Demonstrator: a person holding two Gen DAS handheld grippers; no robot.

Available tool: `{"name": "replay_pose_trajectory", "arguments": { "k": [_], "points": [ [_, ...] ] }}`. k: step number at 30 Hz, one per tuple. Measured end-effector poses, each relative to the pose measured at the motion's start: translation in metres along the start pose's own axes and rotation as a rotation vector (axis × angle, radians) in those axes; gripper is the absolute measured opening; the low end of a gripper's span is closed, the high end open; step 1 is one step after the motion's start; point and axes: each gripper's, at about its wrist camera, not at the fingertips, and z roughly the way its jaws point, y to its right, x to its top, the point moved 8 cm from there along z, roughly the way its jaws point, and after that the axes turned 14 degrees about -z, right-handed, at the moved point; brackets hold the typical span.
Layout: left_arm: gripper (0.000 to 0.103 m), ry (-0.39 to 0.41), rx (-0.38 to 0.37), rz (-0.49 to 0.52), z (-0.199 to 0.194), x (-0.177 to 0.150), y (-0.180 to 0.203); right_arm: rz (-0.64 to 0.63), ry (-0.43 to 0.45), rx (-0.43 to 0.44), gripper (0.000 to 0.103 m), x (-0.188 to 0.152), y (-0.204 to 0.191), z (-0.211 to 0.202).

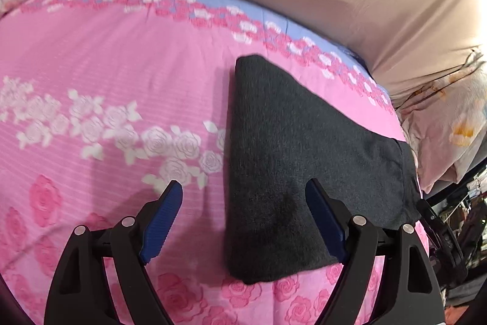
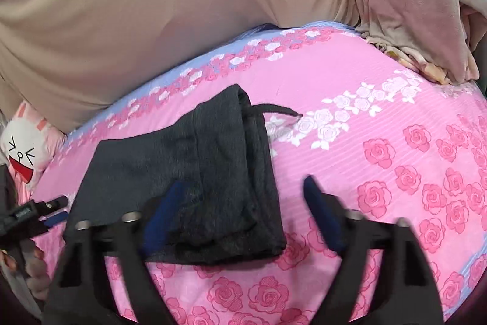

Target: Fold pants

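On the pink rose-print bedsheet (image 1: 91, 57) lie the dark grey pants (image 1: 298, 160), folded into a compact bundle. Both tools hover over it unclenched — left gripper (image 1: 243, 218) and right gripper (image 2: 243, 212) grasp nothing.

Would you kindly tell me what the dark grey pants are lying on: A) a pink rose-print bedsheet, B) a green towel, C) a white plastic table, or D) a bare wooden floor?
A: the folded pants rest flat on the pink rose-print bedsheet.
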Motion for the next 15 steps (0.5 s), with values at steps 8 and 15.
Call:
{"name": "replay_pose_trajectory", "arguments": {
  "k": [8,15],
  "points": [
    [0.009,-0.098,-0.123,0.009,0.023,0.001,0.019,0.074,-0.069,0.128,0.032,-0.001,-0.018,0.029],
    [0.006,0.122,-0.184,0.091,-0.070,0.054,0.023,-0.058,0.085,0.242,0.029,0.043,-0.101,-0.014]
  ]
}}
